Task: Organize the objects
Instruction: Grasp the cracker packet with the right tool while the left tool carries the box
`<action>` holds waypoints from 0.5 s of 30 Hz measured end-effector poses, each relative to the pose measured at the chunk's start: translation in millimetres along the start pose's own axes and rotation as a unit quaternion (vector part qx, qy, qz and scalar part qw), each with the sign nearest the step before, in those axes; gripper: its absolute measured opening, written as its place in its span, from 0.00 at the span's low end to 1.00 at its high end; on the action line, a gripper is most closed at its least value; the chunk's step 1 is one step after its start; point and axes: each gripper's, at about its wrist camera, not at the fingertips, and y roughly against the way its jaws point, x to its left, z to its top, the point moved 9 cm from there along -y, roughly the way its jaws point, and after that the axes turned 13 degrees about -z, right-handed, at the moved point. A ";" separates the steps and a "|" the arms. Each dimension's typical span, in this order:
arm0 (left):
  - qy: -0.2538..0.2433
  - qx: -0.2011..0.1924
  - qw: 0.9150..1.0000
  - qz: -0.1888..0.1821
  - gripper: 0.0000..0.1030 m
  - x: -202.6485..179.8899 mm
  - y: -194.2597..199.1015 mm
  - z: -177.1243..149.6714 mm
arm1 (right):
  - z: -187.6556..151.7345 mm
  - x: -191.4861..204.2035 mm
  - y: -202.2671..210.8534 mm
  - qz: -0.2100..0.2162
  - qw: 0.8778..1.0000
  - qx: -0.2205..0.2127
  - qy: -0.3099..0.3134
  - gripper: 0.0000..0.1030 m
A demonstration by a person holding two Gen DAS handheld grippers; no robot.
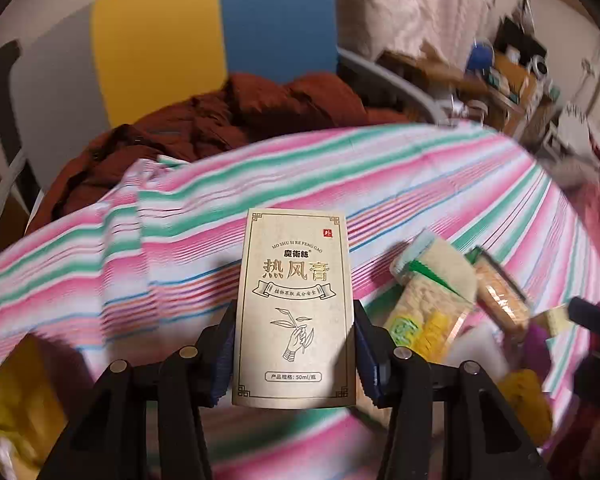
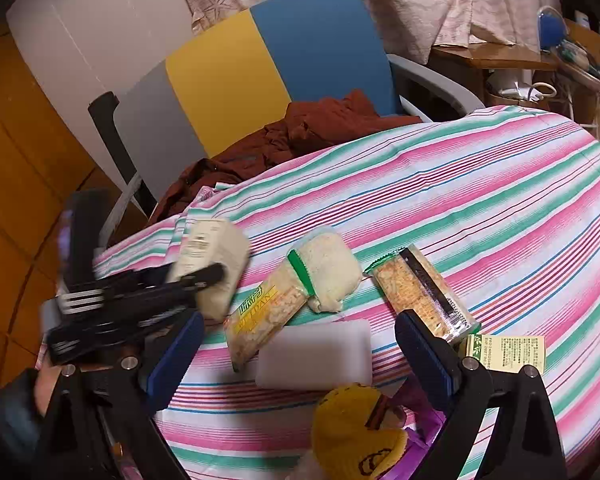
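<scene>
While the left gripper [image 1: 296, 354] clamps the beige carton [image 1: 295, 304] above the striped cloth [image 1: 380, 176], the right gripper [image 2: 300, 356] hangs spread wide and empty. Ahead of it, snack packets [image 2: 266, 314], a cracker pack [image 2: 420, 292] and a white block [image 2: 314, 354] lie unsorted; most remains, I judge.

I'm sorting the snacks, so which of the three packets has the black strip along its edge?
The cracker packet farthest right, beside the right claw. The yellow-printed packet and the white packet with the green seal lack it.
</scene>
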 end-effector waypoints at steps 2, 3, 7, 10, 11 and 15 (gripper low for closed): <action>0.009 -0.015 1.000 0.004 0.50 3.4 19.5 -3.6 | -1.6 3.8 -1.8 -0.003 1.000 0.003 0.007 0.94; 0.011 -0.024 1.000 0.004 0.50 3.7 30.4 -5.9 | -2.7 8.0 -2.7 -0.001 1.000 0.006 0.011 0.94; 0.016 -0.062 0.998 -0.005 0.50 1.8 75.1 -17.9 | -7.0 24.4 -9.4 0.013 0.999 0.025 0.023 0.94; 0.019 -0.082 0.996 -0.007 0.50 2.6 101.6 -29.0 | -11.3 34.0 -27.0 0.018 0.998 0.059 0.014 0.94; 0.023 -0.087 0.996 -0.011 0.50 3.2 110.5 -33.6 | -12.1 37.6 -33.9 0.018 0.997 0.068 0.011 0.93; 0.041 -0.101 0.994 -0.018 0.50 10.4 135.0 -49.8 | -14.5 45.7 -61.0 0.010 0.994 0.105 -0.003 0.87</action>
